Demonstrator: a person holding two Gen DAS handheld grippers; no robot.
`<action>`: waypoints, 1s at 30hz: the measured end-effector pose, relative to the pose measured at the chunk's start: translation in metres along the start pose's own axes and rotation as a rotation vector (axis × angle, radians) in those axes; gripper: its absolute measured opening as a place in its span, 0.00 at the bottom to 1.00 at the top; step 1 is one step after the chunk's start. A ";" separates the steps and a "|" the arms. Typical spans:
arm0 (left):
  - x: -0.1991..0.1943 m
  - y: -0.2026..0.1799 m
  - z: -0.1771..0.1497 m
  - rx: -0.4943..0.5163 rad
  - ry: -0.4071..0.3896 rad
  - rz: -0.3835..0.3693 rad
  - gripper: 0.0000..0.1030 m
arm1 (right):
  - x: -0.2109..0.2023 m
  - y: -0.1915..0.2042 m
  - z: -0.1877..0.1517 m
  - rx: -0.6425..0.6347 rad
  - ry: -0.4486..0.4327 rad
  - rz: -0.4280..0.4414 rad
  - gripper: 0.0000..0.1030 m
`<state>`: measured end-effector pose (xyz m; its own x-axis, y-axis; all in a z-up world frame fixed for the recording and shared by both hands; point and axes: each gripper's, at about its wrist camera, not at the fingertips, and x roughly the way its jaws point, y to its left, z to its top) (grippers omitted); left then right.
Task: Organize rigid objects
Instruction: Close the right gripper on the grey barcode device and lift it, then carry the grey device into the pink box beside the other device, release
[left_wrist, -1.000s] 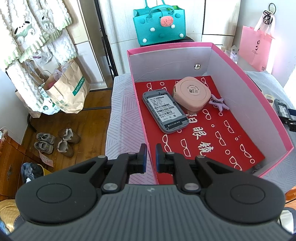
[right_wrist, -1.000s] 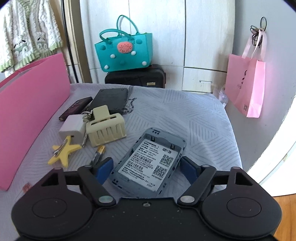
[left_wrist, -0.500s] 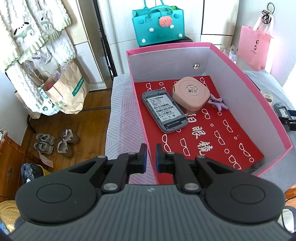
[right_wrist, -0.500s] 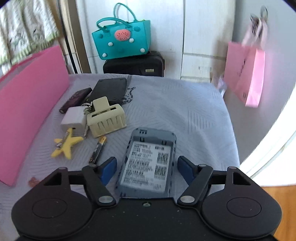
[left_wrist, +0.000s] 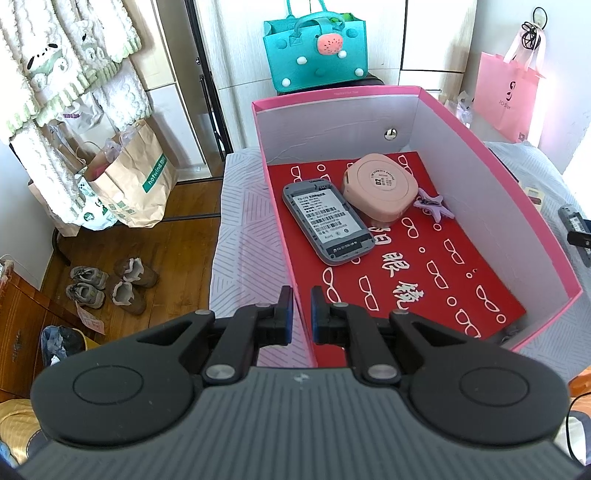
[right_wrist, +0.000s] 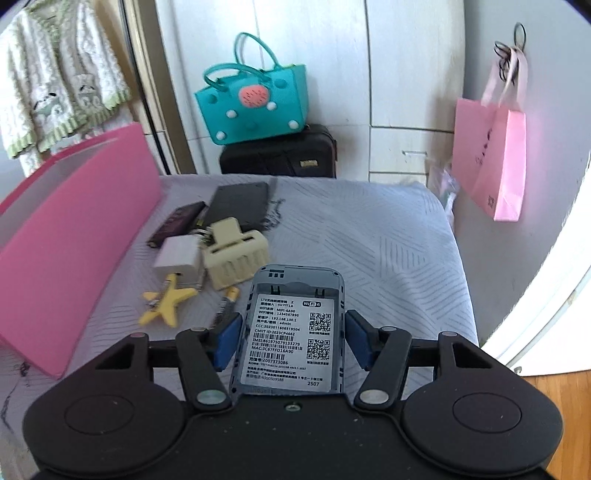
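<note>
Your left wrist camera is looking down into the pink box (left_wrist: 369, 94), which the right camera is catching only as an outer pink wall on its far left. Inside, on the red printed lining, a grey router shell (left_wrist: 327, 225) is lying beside a round pink case (left_wrist: 380, 192), with a small purple star clip (left_wrist: 432, 206) just right of the case. Your left gripper (left_wrist: 302, 314) is pinching the box's near left wall, its jaws nearly pressed together on the thin pink edge. Your right wrist camera is showing what the left one mostly misses: the loose items on the grey striped cover (right_wrist: 369, 236), namely a cream claw clip (right_wrist: 236, 254), a white charger (right_wrist: 179, 256), a yellow star clip (right_wrist: 166, 304) and a dark flat device (right_wrist: 240, 201). Your right gripper (right_wrist: 291, 341) is closing its jaws around a second grey router (right_wrist: 291, 328), which is sitting lengthwise between the blue pads (right_wrist: 227, 341); they look to be at its sides, though contact on the right is unclear.
</note>
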<state>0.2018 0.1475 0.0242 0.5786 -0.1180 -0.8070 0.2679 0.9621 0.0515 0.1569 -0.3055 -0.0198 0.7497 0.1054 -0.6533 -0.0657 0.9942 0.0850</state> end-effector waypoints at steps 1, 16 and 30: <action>0.000 0.000 0.000 0.000 -0.001 -0.001 0.08 | -0.003 0.002 0.001 -0.004 -0.006 0.005 0.64; -0.002 0.009 0.000 -0.001 -0.002 -0.035 0.08 | -0.068 0.105 0.061 -0.166 -0.143 0.404 0.64; -0.004 0.017 0.001 -0.012 -0.002 -0.082 0.08 | 0.041 0.240 0.113 -0.322 0.313 0.584 0.64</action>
<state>0.2049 0.1638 0.0285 0.5566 -0.1970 -0.8071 0.3049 0.9521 -0.0221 0.2462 -0.0647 0.0591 0.3135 0.5725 -0.7576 -0.6226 0.7263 0.2912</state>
